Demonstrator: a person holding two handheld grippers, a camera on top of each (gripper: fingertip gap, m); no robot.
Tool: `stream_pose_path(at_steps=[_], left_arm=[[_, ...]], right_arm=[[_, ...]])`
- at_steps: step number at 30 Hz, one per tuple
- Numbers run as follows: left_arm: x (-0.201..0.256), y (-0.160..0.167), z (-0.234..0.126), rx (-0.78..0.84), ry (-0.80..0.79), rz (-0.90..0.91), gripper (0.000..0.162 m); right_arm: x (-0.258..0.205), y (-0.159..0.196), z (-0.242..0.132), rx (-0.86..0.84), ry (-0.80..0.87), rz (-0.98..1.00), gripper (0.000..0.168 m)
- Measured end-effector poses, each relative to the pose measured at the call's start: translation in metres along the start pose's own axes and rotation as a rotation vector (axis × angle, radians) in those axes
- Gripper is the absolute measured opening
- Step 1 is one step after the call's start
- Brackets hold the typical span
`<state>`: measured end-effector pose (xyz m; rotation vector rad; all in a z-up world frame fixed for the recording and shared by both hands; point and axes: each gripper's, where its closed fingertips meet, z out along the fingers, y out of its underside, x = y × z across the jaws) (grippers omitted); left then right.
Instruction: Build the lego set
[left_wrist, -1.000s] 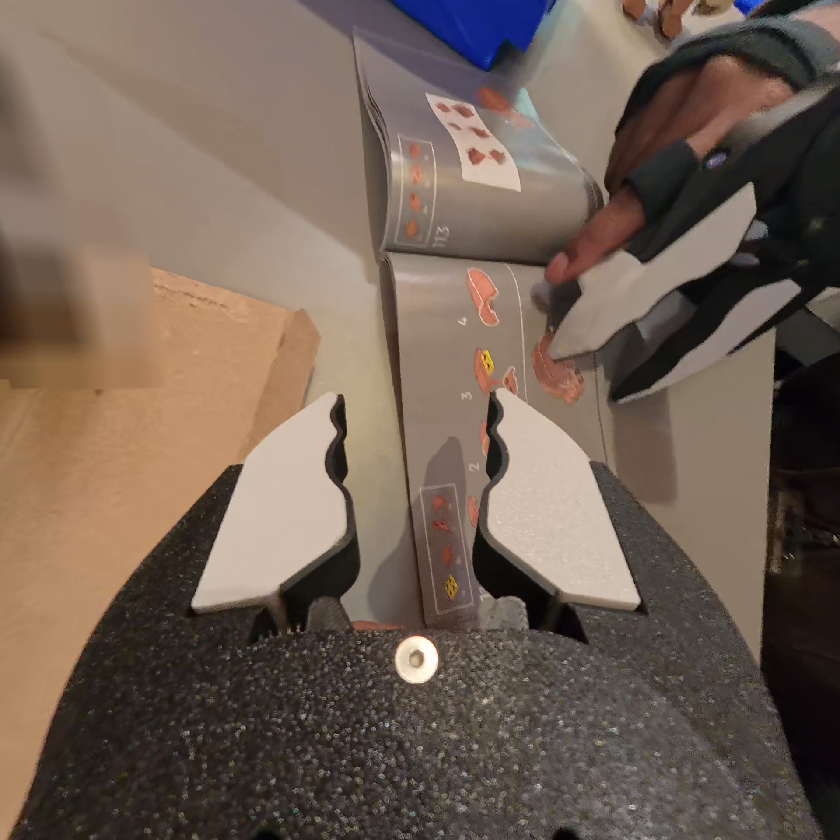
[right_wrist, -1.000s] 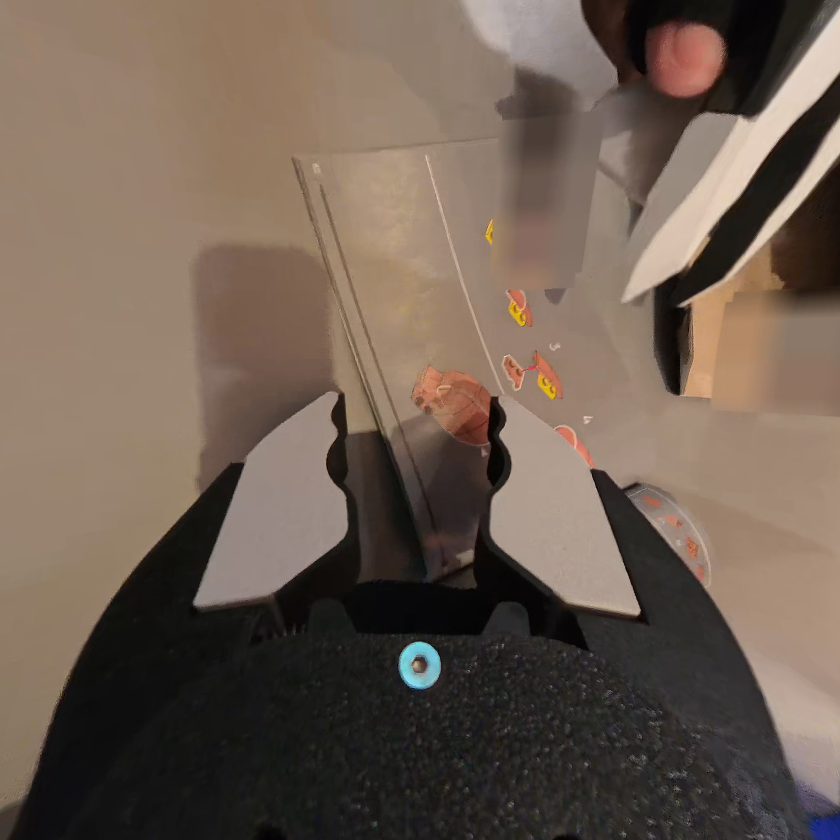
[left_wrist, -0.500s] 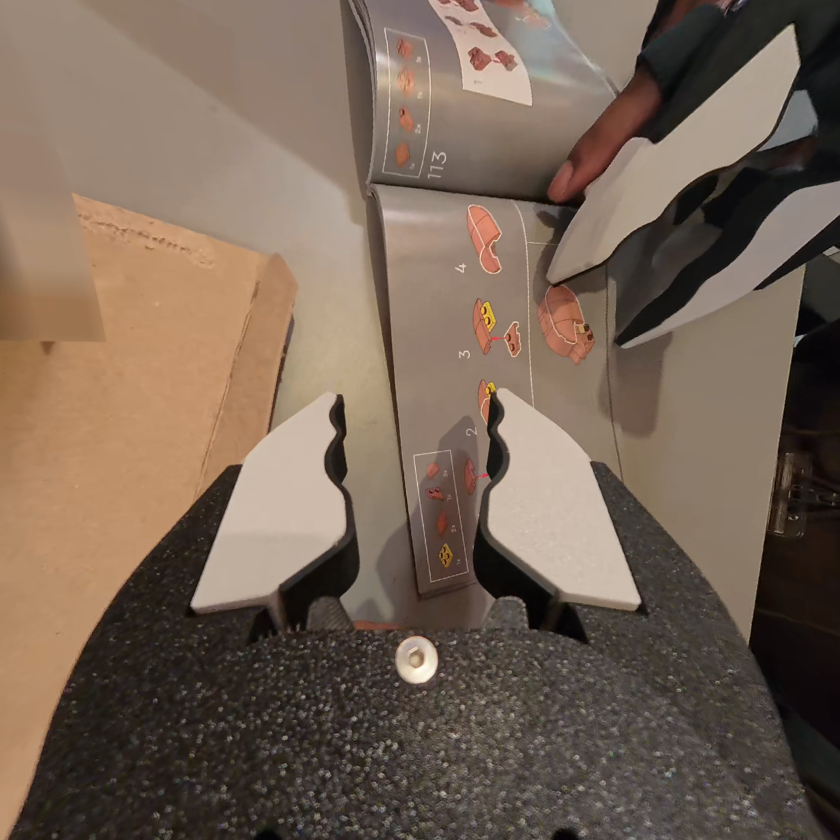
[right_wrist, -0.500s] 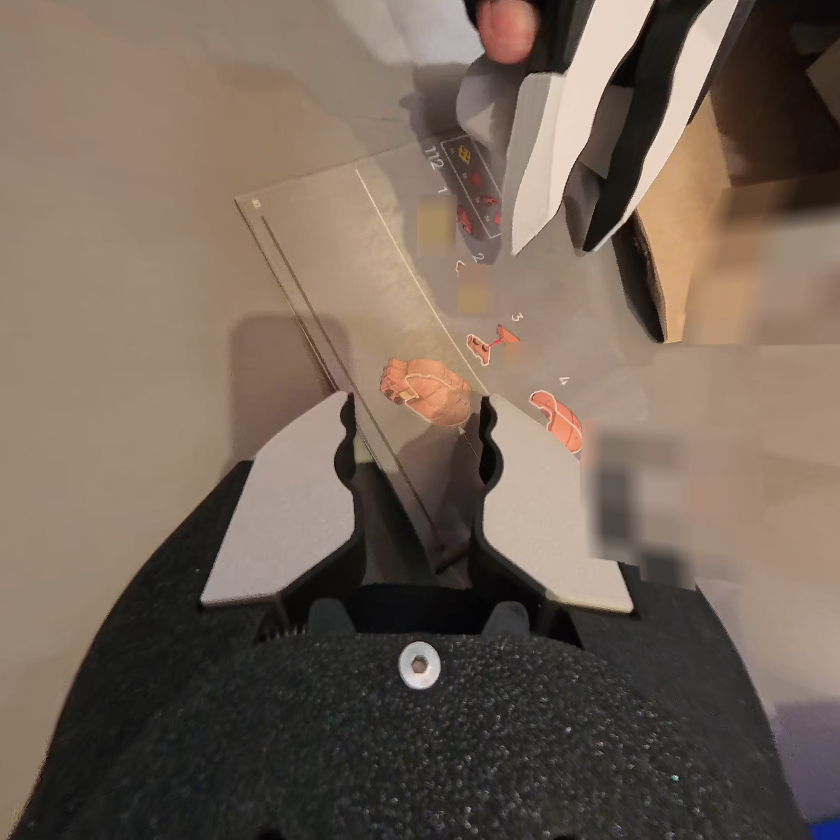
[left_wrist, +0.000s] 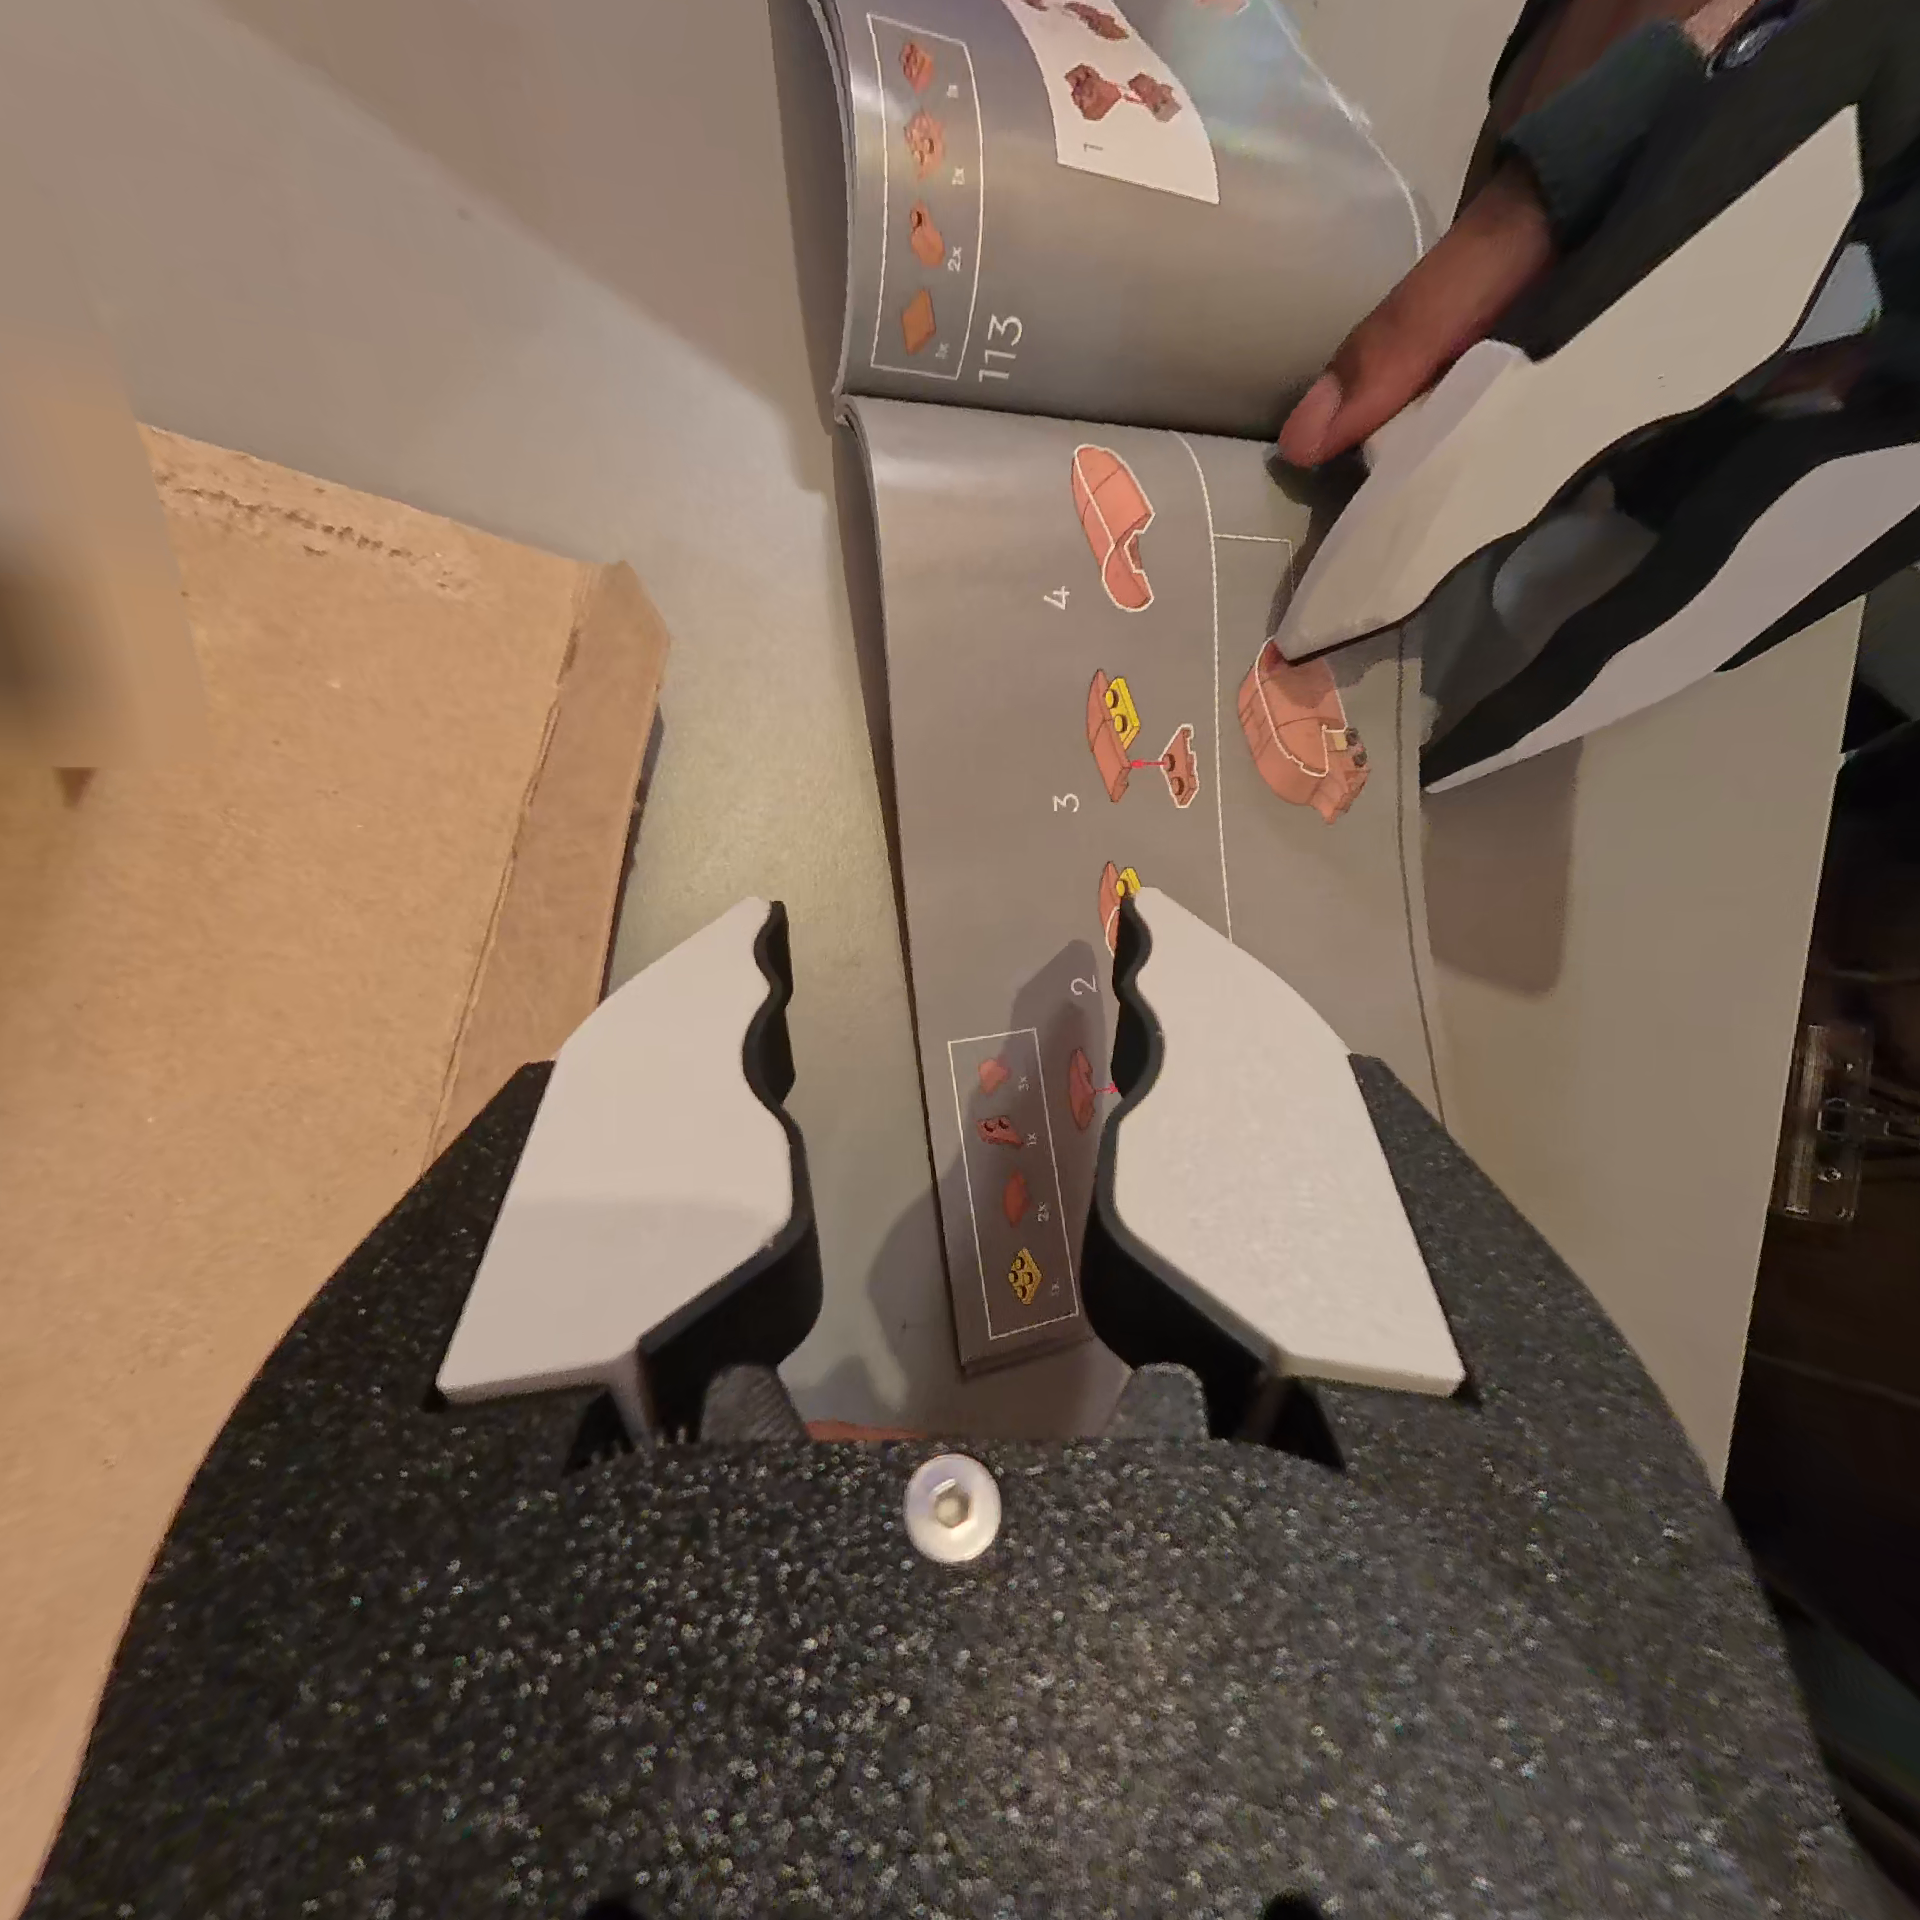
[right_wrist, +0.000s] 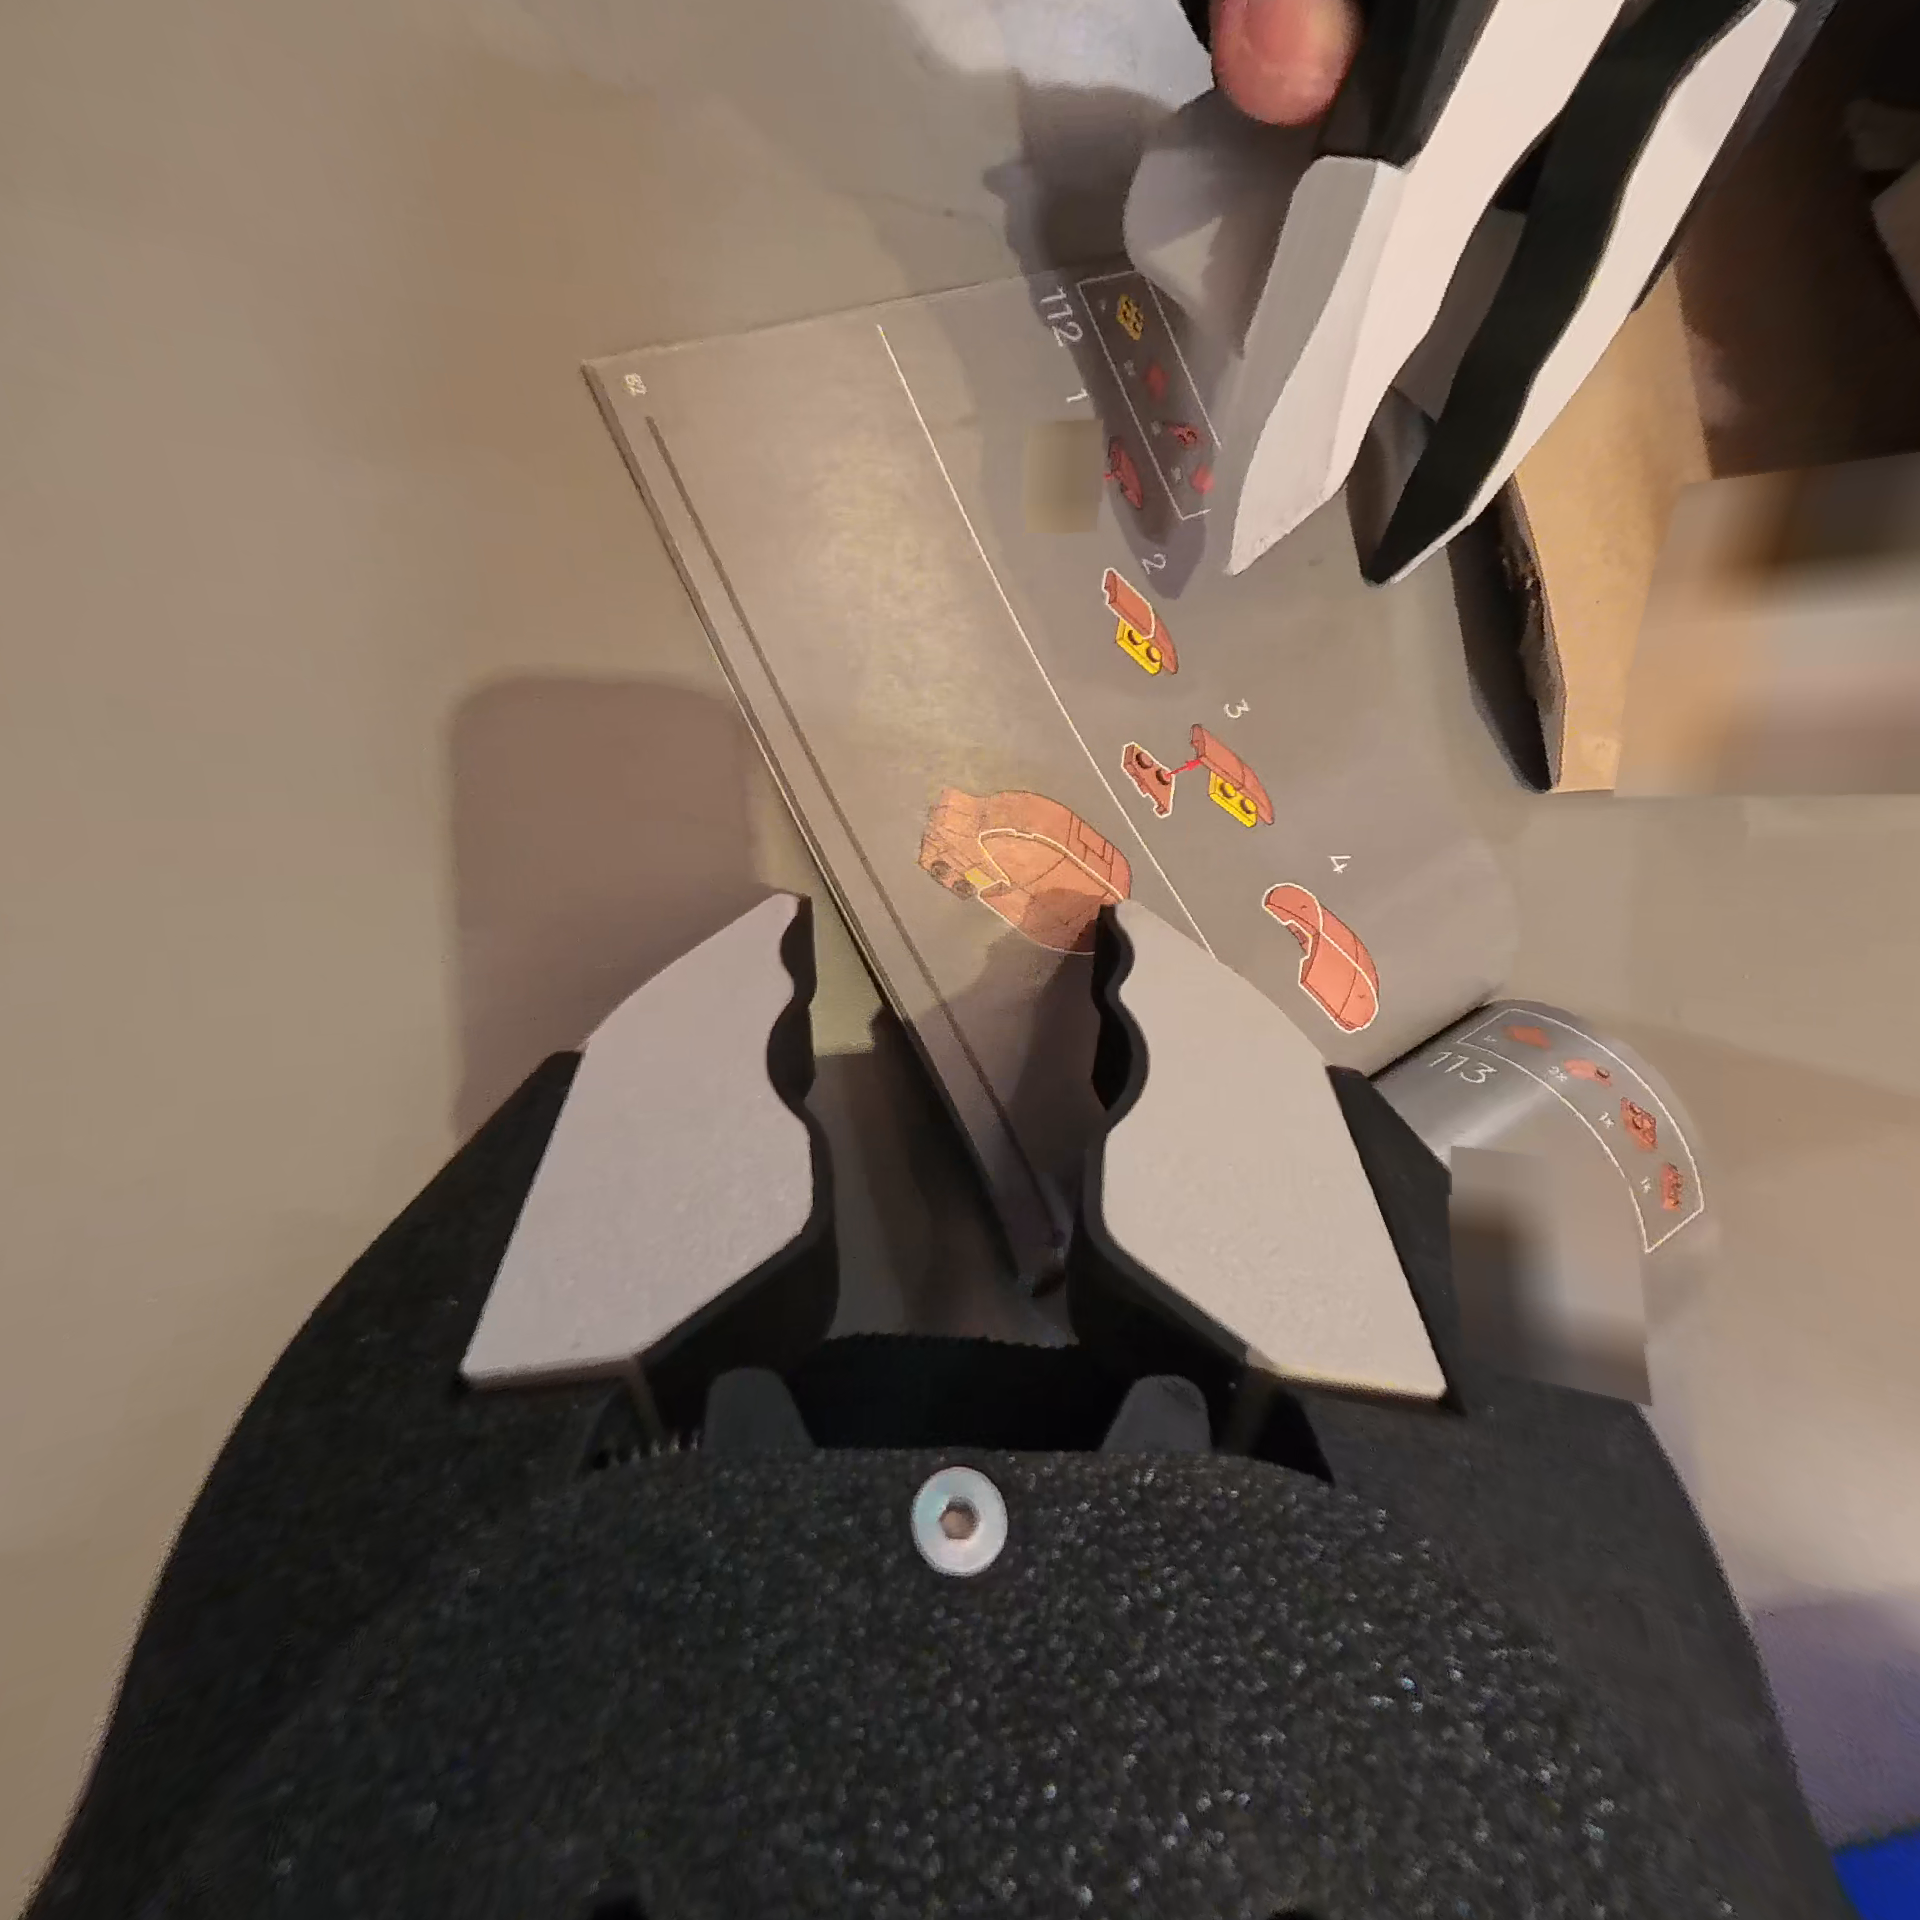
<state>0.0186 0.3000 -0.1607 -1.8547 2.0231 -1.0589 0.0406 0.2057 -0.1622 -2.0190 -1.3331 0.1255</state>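
Pages of the grey glossy instruction booklet (left_wrist: 1039, 623) lie open on the pale tabletop (left_wrist: 416, 208), the near page flat, the far page curling upward from the spine. The left gripper (left_wrist: 945, 987) hovers over the booklet's near corner with its white fingers spread and nothing between them. The right gripper (right_wrist: 951, 966) is likewise released and empty, poised above the booklet's outer edge; in the left wrist view one of its white fingertips (left_wrist: 1340, 613) sits on or just above the printed drawing, while a bare finger of the person's gloved hand (left_wrist: 1403, 353) presses at the fold.

Likely risks: the curled far page could spring back over the flat one once the finger lifts, losing the place; a gripper tip dragged across the glossy paper could crease or tear it, or slide the booklet toward the table edge at the right.

Only one container shows: a brown cardboard box (left_wrist: 312, 831) to the left of the booklet, with a flap along its near edge. Its contents cannot be made out. No loose bricks are visible in either view.
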Motion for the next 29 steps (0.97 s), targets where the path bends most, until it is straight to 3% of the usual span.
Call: stream_pose_path(at_steps=[15,22,29], left_arm=[[0.0013,-0.0004,0.0011,-0.006,-0.001,0.01,0.06],[0.0076,-0.0057,-0.0026,0.023,0.002,0.098,0.062],[0.0043,0.0033,-0.0005,-0.022,0.003,0.037,0.062]], right_arm=[[0.0072,-0.0073,-0.0057,0.111,0.014,0.11,0.051],[0.007,-0.0072,-0.0067,0.114,0.007,0.126,0.051],[0.0054,-0.005,-0.0052,0.088,0.036,0.088,0.049]])
